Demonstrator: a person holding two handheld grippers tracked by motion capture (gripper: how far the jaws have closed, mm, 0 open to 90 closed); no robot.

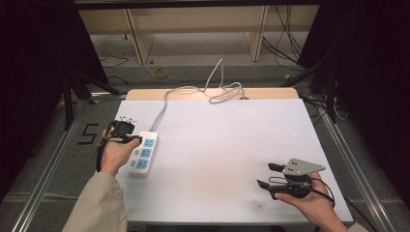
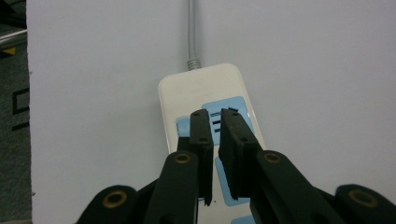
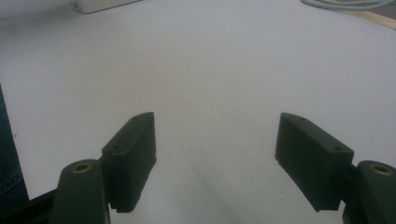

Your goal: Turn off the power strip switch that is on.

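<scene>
Now: left tool (image 2: 213, 122) nearly closed over power strip (image 2: 205, 84), gripping nothing; right tool (image 3: 215, 158) wide open, empty.

A dim workroom seen from above, with a white-topped table at its centre.

The table (image 1: 232, 145) has a white top, with a strip of pale wood (image 1: 212, 93) along its far edge. Grey carpet floor (image 1: 43, 159) surrounds it, and a mark like the figure 5 (image 1: 88, 134) is taped in black at the left of the frame. Metal rails (image 1: 46, 164) run along the floor on both sides of the table. Across the top of the frame stands pale wooden furniture (image 1: 193, 29) with upright legs. Loose black cables (image 1: 283, 41) lie on the floor at upper right. Upper left and right corners are dark, hung with black curtains (image 1: 29, 72).
</scene>
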